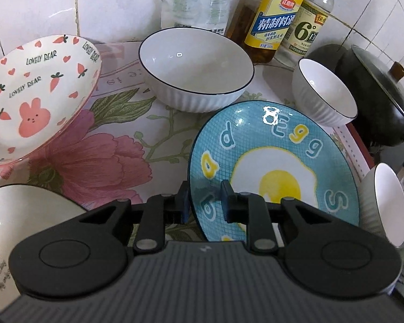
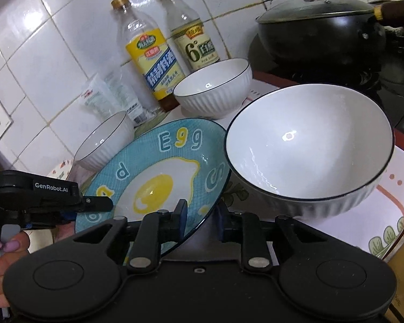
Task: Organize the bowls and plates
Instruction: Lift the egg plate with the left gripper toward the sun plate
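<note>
**Both tongs clamp the rim of the blue egg plate**

The left tongs (image 1: 204,202) are clenched on the near-left rim of the egg plate (image 1: 277,167), one blue pad above the glazed face and one beneath it. The right tongs (image 2: 200,219) grip the same plate (image 2: 159,177) at its near-right edge, a pad on each side of the thin dark rim. The plate is round and shallow, glossy ceramic with a fine turquoise grid, a fried egg painted in the middle and fat letters round the border. It sits tilted over the flowered cloth of the surface (image 1: 99,161).

Round it stand ribbed white bowls with thin dark rims: a large one (image 1: 196,70) behind the plate, a smaller one (image 1: 323,94) to its right, and another (image 2: 309,148) just beside the right tongs, smooth and shiny inside, fluted outside. A wide cone-shaped bowl (image 1: 40,91) printed with a pink rabbit, carrots and hearts leans at the left. A flat plate with a dotted orange line and green leaves (image 2: 385,215) lies under the nearest white bowl.

Against the white tiled wall stand a clear plastic bottle with a yellow label (image 2: 148,53) and a second bottle with a yellow cap (image 2: 188,35). A black pot with a glass lid (image 2: 320,27) sits at the right. A hand with lilac nails (image 2: 2,255) holds the left tool.
</note>
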Motion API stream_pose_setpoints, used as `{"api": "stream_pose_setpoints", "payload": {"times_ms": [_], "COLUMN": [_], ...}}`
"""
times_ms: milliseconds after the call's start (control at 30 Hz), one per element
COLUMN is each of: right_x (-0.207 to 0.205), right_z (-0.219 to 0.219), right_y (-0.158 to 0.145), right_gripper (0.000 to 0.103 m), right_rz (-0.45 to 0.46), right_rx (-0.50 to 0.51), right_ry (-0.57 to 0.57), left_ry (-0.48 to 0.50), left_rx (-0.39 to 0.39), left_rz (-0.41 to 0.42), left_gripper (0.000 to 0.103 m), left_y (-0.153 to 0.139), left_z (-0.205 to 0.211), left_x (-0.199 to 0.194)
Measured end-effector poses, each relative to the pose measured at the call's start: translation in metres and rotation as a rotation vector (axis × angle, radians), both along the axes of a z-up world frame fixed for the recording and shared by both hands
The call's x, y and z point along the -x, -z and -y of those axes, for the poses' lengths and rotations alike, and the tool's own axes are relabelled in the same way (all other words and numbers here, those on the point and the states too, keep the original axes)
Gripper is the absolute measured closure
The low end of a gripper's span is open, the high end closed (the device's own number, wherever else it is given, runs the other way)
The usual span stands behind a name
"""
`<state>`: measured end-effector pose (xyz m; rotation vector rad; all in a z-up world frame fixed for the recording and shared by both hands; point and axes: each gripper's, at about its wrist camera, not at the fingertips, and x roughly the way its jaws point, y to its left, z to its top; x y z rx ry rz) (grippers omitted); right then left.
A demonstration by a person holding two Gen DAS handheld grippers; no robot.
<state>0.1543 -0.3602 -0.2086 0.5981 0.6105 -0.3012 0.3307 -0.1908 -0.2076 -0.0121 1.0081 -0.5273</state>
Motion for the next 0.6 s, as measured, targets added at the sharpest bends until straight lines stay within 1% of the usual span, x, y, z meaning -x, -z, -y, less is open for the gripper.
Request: {"api": "stream_pose_setpoints", "payload": {"times_ms": [67,167,367,433,600], "right_x": [0.001,0.005,0.014,0.015,0.02], "right_z": [0.002,-0.001,-0.01,-0.012,-0.012], "right_y": [0.0,0.0,0.001,-0.005,-0.032], "right_gripper": [0.076,0.076,0.076,0.076,0.076], "right_rz": [-0.005,-0.012,-0.006,-0.006,0.011], "right_rx": [-0.022,-0.04,-0.056,-0.051,-0.029], "right_ry": [-0.024,-0.056,-0.107,-0.129,-0.175], "left_ry": [0.009,0.004,-0.004,-0.003,-0.039], "left_rx": [-0.018,-0.037,-0.047,-0.06,-0.021], "left_rz": [0.022,0.028,0.052,0.058,0.07], "left_gripper": [0.082,0.082,0.082,0.082,0.082], "left_y": [-0.003,-0.006,-0.019,-0.026,-0.05], "left_z": [-0.002,-0.008,-0.022,-0.024,-0.038], "left_x": [0.005,0.012,0.029,0.033,0.05]}}
